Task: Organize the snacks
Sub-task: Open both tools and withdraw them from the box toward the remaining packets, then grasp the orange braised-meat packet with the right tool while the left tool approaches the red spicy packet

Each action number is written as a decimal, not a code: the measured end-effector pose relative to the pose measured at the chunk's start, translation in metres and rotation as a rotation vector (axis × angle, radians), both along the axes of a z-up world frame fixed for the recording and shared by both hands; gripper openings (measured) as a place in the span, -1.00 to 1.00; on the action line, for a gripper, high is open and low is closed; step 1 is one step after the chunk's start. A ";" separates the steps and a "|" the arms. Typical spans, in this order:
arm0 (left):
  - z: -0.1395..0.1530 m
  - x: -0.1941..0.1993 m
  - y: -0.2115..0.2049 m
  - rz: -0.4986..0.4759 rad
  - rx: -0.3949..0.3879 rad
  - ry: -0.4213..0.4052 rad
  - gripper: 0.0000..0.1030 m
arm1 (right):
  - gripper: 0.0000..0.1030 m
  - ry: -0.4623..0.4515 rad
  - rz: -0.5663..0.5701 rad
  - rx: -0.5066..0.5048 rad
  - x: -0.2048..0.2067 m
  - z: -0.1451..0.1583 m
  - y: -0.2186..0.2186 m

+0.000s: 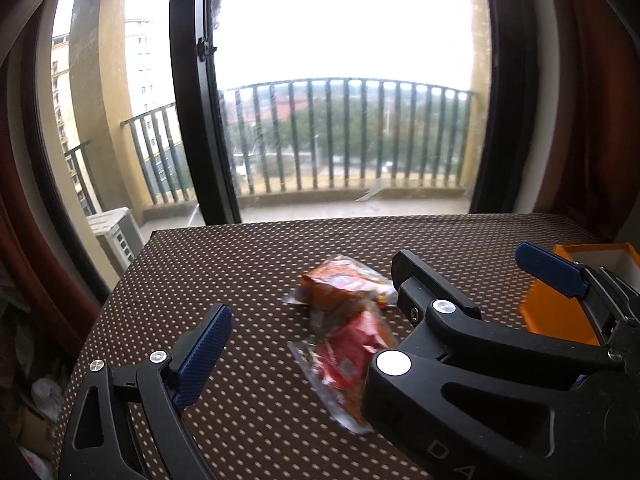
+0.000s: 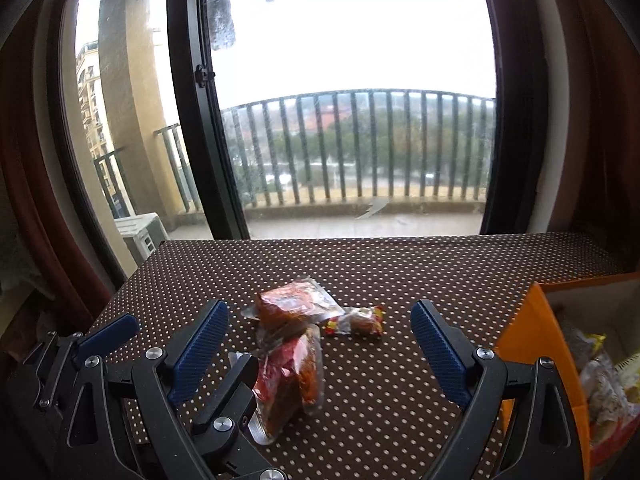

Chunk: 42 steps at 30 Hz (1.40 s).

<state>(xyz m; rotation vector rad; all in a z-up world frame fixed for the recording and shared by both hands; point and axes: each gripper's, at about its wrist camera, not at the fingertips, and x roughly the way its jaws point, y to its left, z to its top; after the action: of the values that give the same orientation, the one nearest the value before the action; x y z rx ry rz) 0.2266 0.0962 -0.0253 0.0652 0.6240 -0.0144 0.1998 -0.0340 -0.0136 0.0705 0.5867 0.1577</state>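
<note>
While a few packets already lay inside the orange box [image 2: 532,344] at the right edge of the table, three snacks were left out on the dotted brown tablecloth [image 2: 400,272]. Nearest the grippers sat a red packet in clear wrap [image 2: 296,376], tilted up on its edge, as best I could tell. An orange-brown packet [image 2: 294,306] lay just behind it, the two touching or overlapping. A small red and yellow wrapped sweet [image 2: 356,320] lay just beside that one, toward the box.

The left gripper [image 1: 304,328] hovered over the table with its jaws wide apart and nothing between the pads; the red packet lay just ahead of it. The right gripper [image 2: 320,356] was spread wide too and held nothing, with the loose packets showing in the gap ahead of its fingers. Neither pad touched a packet that I could see.

To my eye the job was partly done: some packets boxed, three to go. The red packet looked like the next pick, and its slippery, crinkled wrap might slide under a shallow pinch.

Beyond the table stood a big window [image 2: 352,80] with a balcony railing [image 2: 360,144] outside.
</note>
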 end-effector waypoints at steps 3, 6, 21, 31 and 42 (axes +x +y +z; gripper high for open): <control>-0.003 0.017 0.008 0.010 0.007 0.021 0.82 | 0.83 0.017 0.011 0.009 0.018 -0.006 0.010; -0.008 0.037 0.017 0.024 0.008 0.040 0.82 | 0.83 0.042 0.020 0.021 0.039 -0.013 0.020; -0.069 0.100 0.055 0.141 -0.023 0.156 0.82 | 0.83 0.191 0.064 -0.041 0.107 -0.070 0.052; -0.098 0.115 0.074 0.177 -0.070 0.265 0.82 | 0.71 0.264 0.096 -0.044 0.113 -0.103 0.060; -0.107 0.111 0.068 0.145 -0.060 0.290 0.82 | -0.10 0.289 0.118 -0.041 0.122 -0.109 0.059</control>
<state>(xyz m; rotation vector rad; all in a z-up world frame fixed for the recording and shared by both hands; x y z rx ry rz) 0.3375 0.1643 -0.1326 -0.0409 0.9164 0.0988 0.3220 0.0254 -0.1223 0.0182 0.8832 0.2527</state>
